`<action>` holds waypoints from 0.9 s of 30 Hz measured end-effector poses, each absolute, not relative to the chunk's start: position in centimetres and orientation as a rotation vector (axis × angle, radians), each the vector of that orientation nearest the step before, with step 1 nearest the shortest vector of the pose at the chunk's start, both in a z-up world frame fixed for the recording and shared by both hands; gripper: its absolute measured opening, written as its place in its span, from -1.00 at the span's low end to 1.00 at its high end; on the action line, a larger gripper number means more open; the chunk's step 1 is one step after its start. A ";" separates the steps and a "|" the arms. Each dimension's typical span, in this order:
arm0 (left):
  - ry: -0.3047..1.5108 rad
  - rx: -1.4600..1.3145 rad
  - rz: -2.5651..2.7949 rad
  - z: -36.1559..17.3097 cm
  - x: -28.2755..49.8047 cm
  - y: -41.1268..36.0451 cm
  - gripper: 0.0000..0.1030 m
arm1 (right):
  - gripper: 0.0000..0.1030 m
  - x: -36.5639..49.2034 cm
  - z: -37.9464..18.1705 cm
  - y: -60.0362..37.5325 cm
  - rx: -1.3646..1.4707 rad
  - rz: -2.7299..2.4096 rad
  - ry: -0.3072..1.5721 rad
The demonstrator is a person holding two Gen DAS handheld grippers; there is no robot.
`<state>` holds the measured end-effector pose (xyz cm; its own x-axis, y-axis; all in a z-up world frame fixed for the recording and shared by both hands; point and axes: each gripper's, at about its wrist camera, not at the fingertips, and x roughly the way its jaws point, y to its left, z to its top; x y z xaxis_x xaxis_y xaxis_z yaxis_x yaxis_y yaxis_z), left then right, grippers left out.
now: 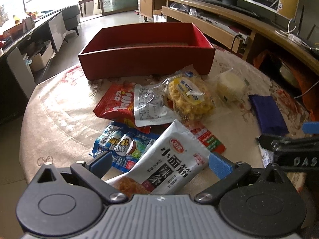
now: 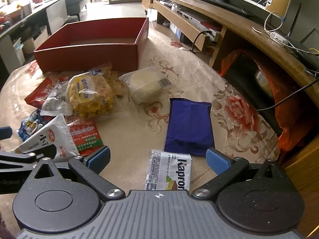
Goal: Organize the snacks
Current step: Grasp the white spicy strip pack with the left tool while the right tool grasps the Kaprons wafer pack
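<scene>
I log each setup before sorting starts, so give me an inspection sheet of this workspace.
Surface: round table under a floral cover.
Job's things: red box at the far edge, interior looks empty; white spicy-strip packet, yellow puffed snack, red bag, blue packet, Kapron sachet, pale cake pack, all loose on the table.
Clutter: nothing seen.
Grippers: left tongs open over the white packet; right tongs open over the sachet.
Cables: white cord on the TV stand.
Surroundings: TV, sofa, chair.
</scene>
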<state>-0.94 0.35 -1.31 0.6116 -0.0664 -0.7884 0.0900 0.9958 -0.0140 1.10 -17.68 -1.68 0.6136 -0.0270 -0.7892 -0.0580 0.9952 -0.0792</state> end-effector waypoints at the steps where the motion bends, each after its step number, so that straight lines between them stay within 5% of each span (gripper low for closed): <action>1: 0.914 0.034 -0.094 -1.5 -0.9 0.4 1.00 | 1.00 1.1 -1.6 -17.7 -0.098 0.022 0.909; 19: 1.042 0.416 -0.360 -4.5 1.9 -1.7 0.92 | 1.00 1.5 -0.8 -19.7 0.014 0.039 0.929; 27: 1.056 0.273 -0.302 -3.1 0.4 -0.2 0.18 | 0.96 2.0 0.7 -22.4 0.043 -0.007 0.882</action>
<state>0.36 -0.15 -3.11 0.4582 -0.1121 -0.8817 0.3713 0.9254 0.0754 1.98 -22.40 0.70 0.6354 0.0121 -0.7721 0.0238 0.9991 0.0352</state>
